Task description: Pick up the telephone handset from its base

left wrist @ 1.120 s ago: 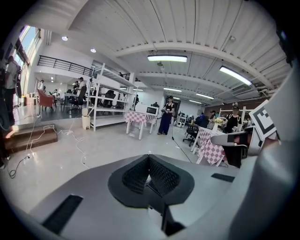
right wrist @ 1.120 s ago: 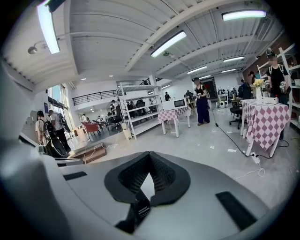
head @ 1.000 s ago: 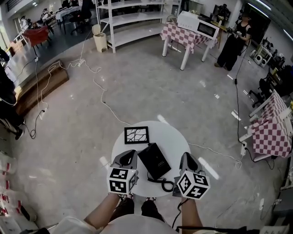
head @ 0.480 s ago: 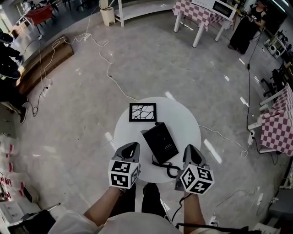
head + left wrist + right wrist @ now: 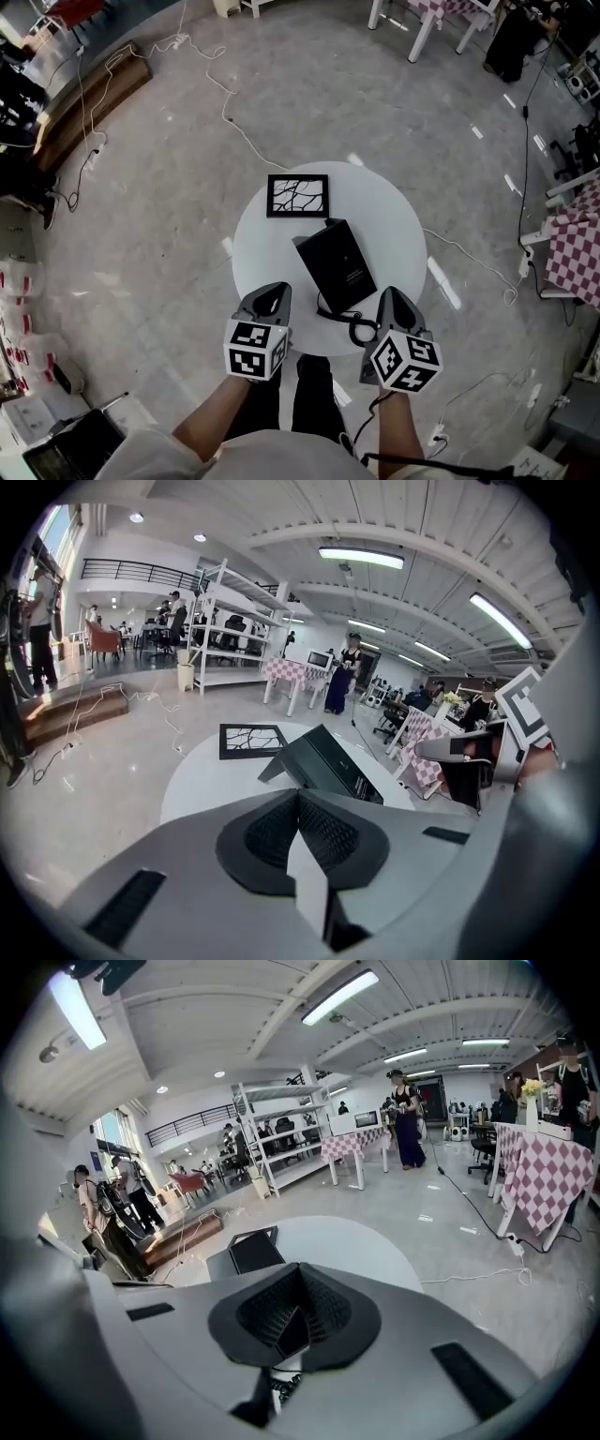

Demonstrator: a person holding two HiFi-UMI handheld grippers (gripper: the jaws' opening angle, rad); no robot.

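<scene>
Left claw (image 5: 271, 292) and right claw (image 5: 393, 296) closed near telephone (image 5: 336, 265), angled near-right to far-left.

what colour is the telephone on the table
The telephone is black; head view shows it best.

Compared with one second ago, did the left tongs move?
Yes: against the round table, the left tongs slid from beside the telephone toward the table's near edge.

Your scene bright, evenly lit. Ceiling strip lights (image 5: 361, 557) throw white glare streaks across glossy floor (image 5: 169, 234). Shadows soft, faint. Your head view sharp. Both gripper views bend hard at edges, with black corners and blurred foreground.
</scene>
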